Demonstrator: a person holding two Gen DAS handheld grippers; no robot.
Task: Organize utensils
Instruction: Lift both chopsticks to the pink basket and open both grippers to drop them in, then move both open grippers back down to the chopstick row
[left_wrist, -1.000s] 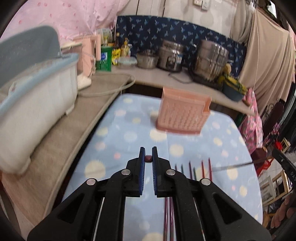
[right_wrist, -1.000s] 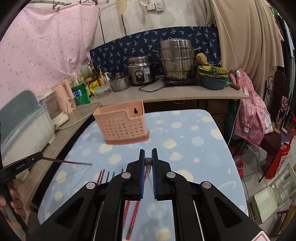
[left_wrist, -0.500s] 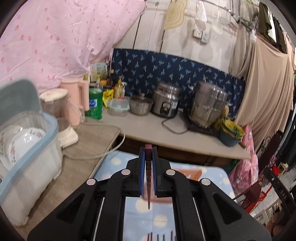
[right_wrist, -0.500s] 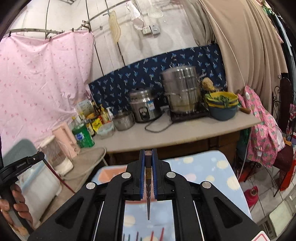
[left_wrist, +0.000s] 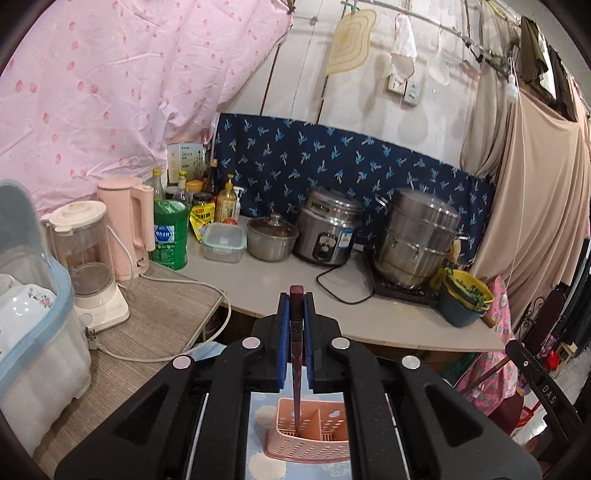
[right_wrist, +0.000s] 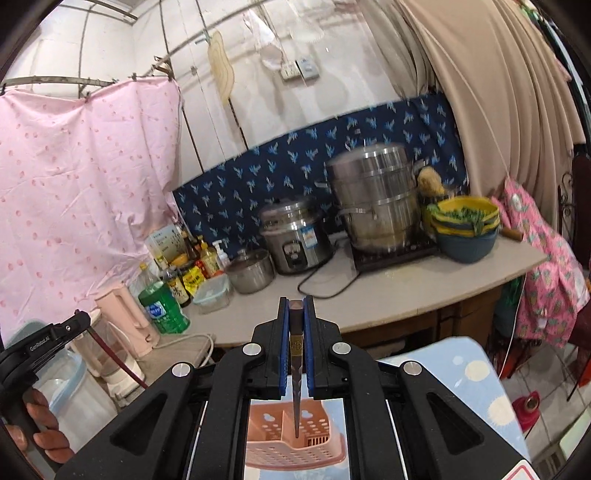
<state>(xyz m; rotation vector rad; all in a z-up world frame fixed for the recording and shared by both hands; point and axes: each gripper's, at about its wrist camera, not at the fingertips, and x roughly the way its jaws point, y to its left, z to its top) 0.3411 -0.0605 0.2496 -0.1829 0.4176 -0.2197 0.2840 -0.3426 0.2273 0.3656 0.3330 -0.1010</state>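
Observation:
My left gripper (left_wrist: 295, 301) is shut on a dark red chopstick (left_wrist: 296, 369) that hangs point down, its tip inside the left compartment of the pink perforated utensil basket (left_wrist: 310, 439) below. My right gripper (right_wrist: 295, 304) is shut on a dark chopstick (right_wrist: 296, 373) with a gold mark, also point down, its tip just above the same pink basket (right_wrist: 291, 443). The left gripper with its chopstick also shows at the left edge of the right wrist view (right_wrist: 48, 339).
The basket stands on a blue table with pale dots (right_wrist: 476, 380). Behind it a counter (left_wrist: 388, 314) carries a rice cooker (left_wrist: 328, 232), a steel steamer pot (left_wrist: 417, 236), bottles, a pink kettle and a blender. A blue-lidded dish box (left_wrist: 33, 332) stands at left.
Both grippers have lifted off the table and turned their chopsticks upright. They have moved over the pink basket, and the left chopstick's tip has gone down into it.

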